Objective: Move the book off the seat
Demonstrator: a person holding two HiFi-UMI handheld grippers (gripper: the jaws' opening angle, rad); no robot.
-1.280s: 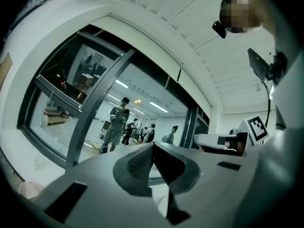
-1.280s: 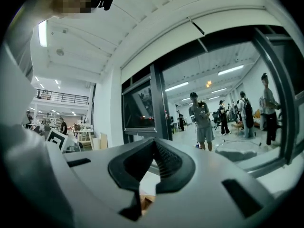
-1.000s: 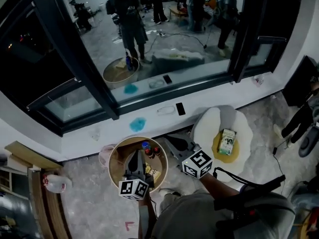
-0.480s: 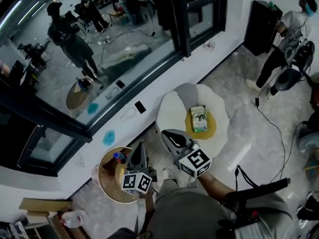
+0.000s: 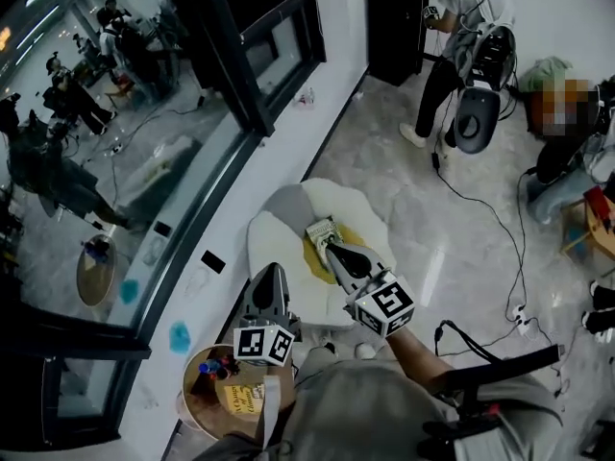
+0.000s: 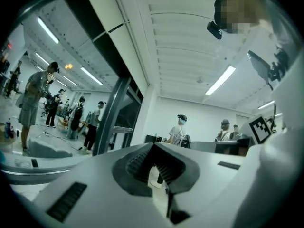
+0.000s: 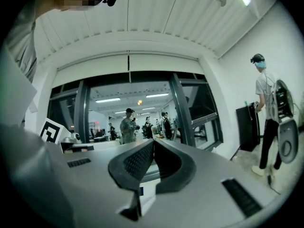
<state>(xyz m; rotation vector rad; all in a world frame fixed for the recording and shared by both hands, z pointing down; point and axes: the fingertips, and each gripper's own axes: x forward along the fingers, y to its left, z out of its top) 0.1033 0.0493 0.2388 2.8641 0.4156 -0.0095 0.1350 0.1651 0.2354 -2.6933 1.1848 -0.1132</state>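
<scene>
The book (image 5: pixel 319 229), green and white, lies on a yellow cushion (image 5: pixel 309 254) in the middle of a white fluffy seat (image 5: pixel 279 221) on the floor. My right gripper (image 5: pixel 331 246) is shut and empty, its tip over the book's near edge and hiding part of it. My left gripper (image 5: pixel 273 271) is also shut and empty, its tip over the seat's near left rim. In the left gripper view the left gripper (image 6: pixel 153 145) points level into the room, and the right gripper (image 7: pixel 153 141) does so in its own view; neither view shows the book.
A small round table (image 5: pixel 195 403) with bottles and a yellow card stands at my lower left. A glass wall (image 5: pixel 115 161) runs along the left, with a phone (image 5: pixel 212 261) on its sill. People and a black cabinet (image 5: pixel 397 29) are at the back right. Cables (image 5: pixel 480 205) cross the floor.
The head view has swung right, so the seat now lies in the middle. Both grippers have come closer to the seat, and the right tip now overlaps the book.
</scene>
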